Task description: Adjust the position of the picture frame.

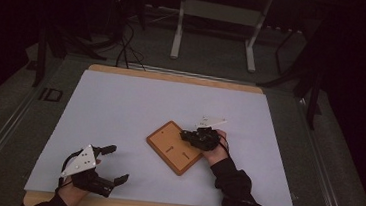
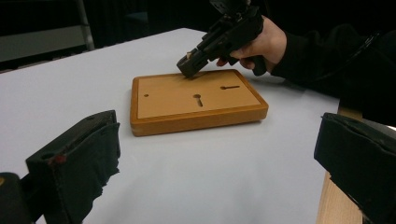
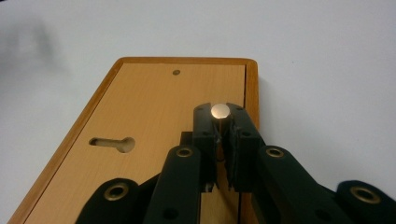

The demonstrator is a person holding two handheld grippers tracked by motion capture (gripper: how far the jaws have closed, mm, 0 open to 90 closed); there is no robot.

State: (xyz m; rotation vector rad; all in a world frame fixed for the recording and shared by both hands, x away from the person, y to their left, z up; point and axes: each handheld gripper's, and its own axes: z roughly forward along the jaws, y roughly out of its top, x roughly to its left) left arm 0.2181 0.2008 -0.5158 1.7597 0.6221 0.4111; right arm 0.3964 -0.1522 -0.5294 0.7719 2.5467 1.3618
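A flat orange-brown wooden board (image 1: 174, 147) with a paler inset face lies toward the near right of the worktop (image 1: 120, 107), which is pale lavender-white with a light wood rim along its far and near edges. Dark keyhole-shaped slots (image 3: 112, 143) and one small dark round hole (image 3: 176, 72) mark the board's face. The right claw (image 3: 220, 115) is matt black with brass-coloured rivets and pinches a small peg with a pale, shiny round end (image 3: 220, 110). The left claw (image 1: 116, 163) is black too, topped by a light grey three-cornered plate (image 1: 81, 160).

"ID" on the floor (image 1: 50, 94)
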